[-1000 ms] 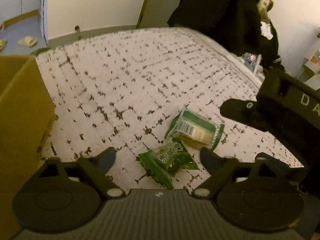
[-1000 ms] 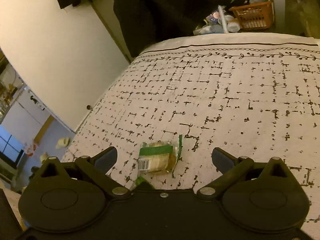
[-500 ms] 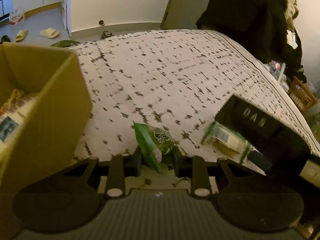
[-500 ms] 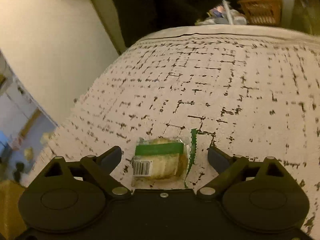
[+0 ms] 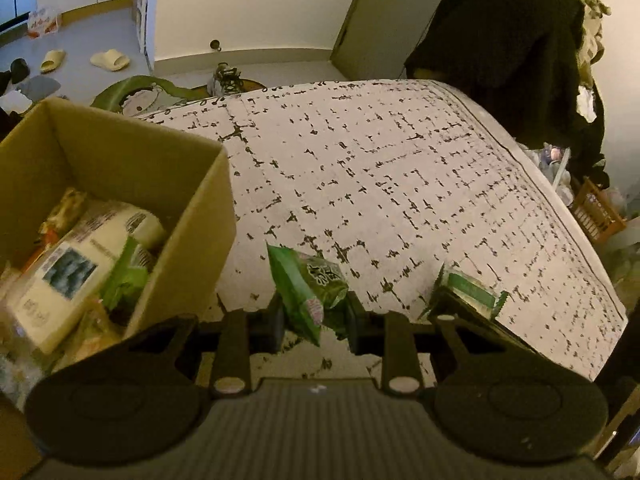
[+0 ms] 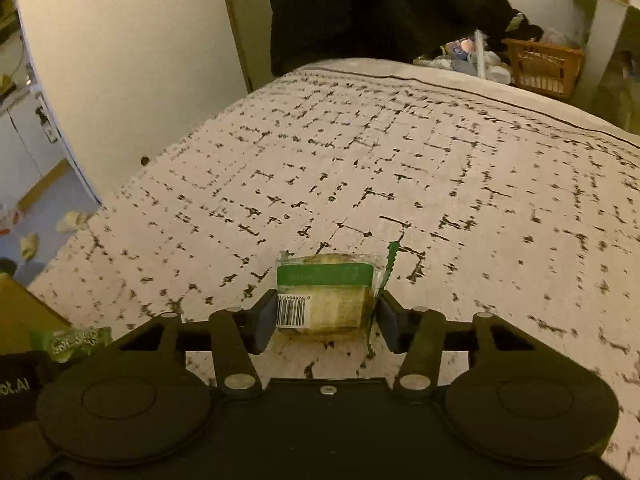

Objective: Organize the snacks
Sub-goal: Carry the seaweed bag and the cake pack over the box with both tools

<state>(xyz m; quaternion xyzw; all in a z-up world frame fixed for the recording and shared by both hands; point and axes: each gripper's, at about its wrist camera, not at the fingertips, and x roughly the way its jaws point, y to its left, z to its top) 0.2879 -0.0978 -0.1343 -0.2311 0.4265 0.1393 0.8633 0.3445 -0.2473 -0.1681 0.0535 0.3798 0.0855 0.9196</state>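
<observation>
Pinching the light, crinkly green snack packet beside the cardboard box, the left gripper holds firm, while the right gripper, just closing, brackets the soft bread pack on the bed.

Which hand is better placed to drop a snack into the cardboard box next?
Left. Its claw is shut on the green snack packet, lifted, right beside the open cardboard box. The right claw has just been closing around the clear cake packet, which lies on the bedspread.
</observation>
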